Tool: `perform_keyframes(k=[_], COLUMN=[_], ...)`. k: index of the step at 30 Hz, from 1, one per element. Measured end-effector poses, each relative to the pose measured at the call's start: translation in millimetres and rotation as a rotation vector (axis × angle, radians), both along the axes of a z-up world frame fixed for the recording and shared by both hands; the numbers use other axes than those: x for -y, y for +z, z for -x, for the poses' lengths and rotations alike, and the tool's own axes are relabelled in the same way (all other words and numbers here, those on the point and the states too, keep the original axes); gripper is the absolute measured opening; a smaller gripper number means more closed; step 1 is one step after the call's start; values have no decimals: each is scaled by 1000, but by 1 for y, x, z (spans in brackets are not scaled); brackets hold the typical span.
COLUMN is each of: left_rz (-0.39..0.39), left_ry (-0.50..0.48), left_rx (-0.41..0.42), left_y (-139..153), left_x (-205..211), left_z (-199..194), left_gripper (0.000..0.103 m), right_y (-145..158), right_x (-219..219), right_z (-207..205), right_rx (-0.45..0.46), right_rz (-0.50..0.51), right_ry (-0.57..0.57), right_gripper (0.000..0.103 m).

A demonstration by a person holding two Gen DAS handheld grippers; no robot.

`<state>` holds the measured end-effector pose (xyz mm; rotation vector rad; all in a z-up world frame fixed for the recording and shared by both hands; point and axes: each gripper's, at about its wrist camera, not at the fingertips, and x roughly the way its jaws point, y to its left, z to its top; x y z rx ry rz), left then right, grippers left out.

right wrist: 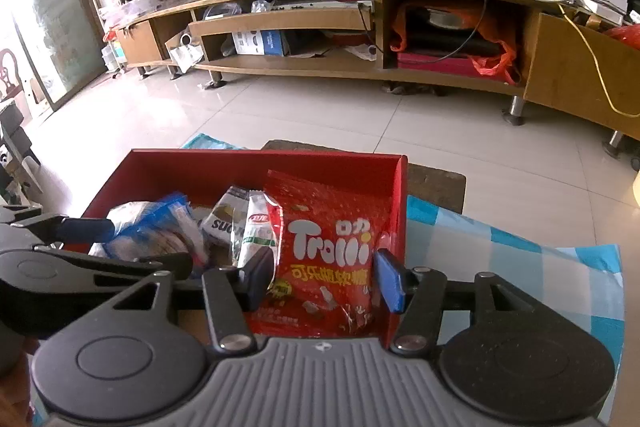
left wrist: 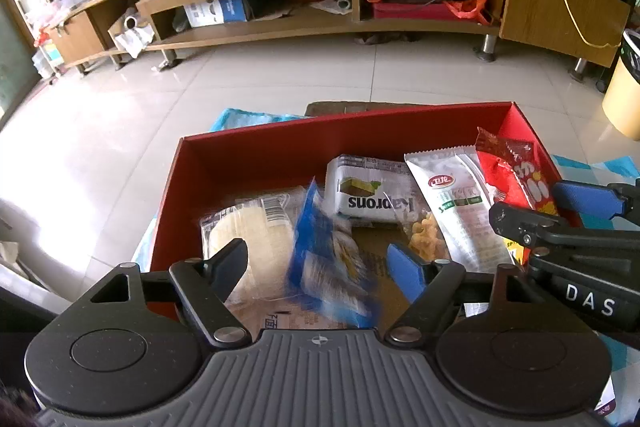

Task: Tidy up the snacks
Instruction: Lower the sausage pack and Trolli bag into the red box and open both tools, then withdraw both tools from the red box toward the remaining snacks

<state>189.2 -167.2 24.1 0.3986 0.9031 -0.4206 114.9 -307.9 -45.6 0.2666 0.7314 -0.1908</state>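
Both tongs stand apart, gripping nothing: the left tongs point(left wrist: 316, 263) straddle a blue packet point(left wrist: 328, 267), the right tongs point(right wrist: 326, 277) the red Trolli bag point(right wrist: 328, 259). Each snack lies loose in the red box point(left wrist: 256, 151), probably just dropped there to gather them.

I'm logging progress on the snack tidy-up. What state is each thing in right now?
Red box: open-topped, holding snacks.
Blue packet: in the box, between the open jaws of the left gripper, blurred.
Trolli bag: in the box, tilted, between the right gripper jaws, no pad pressing.
Kaprons pack: lying in the box.
White sachet: lying in the box.
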Motion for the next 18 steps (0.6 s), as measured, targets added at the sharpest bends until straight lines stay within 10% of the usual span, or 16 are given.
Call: perform_keyframes(k=[18], left_rz=[10], left_ry=[3], left_rx=[6], left_y=[5], left_x=[-4], left_z=[1], left_gripper=[83], right_y=[0], right_x=[2], right_z=[3], right_rx=[7], right_rz=[-37], right_ry=[-4], right_gripper=[56])
